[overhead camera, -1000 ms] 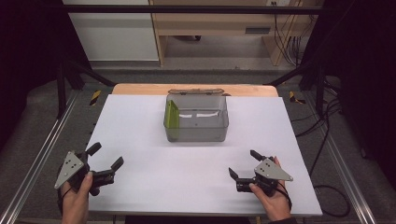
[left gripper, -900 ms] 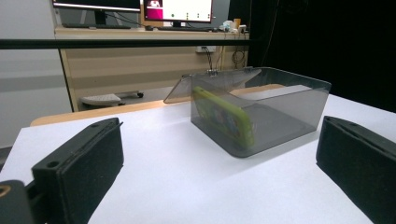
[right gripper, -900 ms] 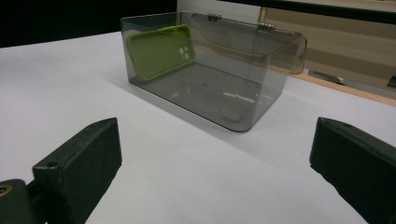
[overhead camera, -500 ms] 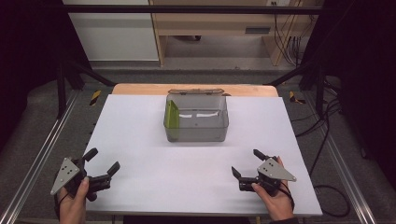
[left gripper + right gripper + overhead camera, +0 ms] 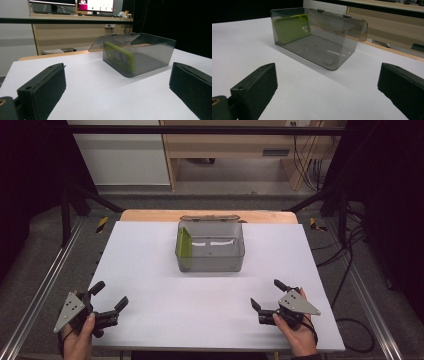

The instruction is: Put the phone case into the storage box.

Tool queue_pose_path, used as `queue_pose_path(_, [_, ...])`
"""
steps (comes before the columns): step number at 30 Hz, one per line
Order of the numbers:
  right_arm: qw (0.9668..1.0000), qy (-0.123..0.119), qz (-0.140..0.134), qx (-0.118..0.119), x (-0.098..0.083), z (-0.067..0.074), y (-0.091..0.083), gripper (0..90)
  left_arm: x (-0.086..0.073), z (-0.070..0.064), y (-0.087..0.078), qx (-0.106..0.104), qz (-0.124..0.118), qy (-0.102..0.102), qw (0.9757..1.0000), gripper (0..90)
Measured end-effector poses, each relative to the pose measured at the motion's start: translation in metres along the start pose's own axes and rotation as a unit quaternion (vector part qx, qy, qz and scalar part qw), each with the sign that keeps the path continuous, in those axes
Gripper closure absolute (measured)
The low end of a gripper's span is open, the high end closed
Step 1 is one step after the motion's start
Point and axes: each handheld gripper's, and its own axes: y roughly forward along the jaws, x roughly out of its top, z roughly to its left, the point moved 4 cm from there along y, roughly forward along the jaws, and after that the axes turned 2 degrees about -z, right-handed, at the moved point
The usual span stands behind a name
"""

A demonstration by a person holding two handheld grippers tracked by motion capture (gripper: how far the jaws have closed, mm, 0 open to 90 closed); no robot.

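A white tabletop (image 5: 150, 270) lies over a wooden board whose far edge (image 5: 150, 215) shows beyond it. Past the table stands a pale wooden bench (image 5: 240, 142) beside a white cabinet (image 5: 120, 155), with monitors (image 5: 96, 5) on the bench top in the left gripper view. Black cables (image 5: 350, 245) trail across the grey floor (image 5: 40, 245) at the right, and a metal rail (image 5: 40, 290) runs along the left side.

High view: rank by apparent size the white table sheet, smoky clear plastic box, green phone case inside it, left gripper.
1. White table sheet, by far.
2. Smoky clear plastic box.
3. Left gripper, though it sits nearer the camera, so its rank is less sure.
4. Green phone case, seen on edge against the box's left wall.
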Motion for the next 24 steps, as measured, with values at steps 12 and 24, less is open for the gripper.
queue_pose_path(12, [0.9999,-0.004,-0.01,-0.008,-0.004,-0.01,-0.01,3.1,-0.001,-0.014,0.005,-0.023,0.003,0.012,0.9997,0.5])
queue_pose_path(24, [0.9997,-0.001,-0.008,-0.024,-0.012,-0.022,-0.016,3.2,-0.01,-0.038,0.022,-0.037,0.017,0.018,0.999,0.9])
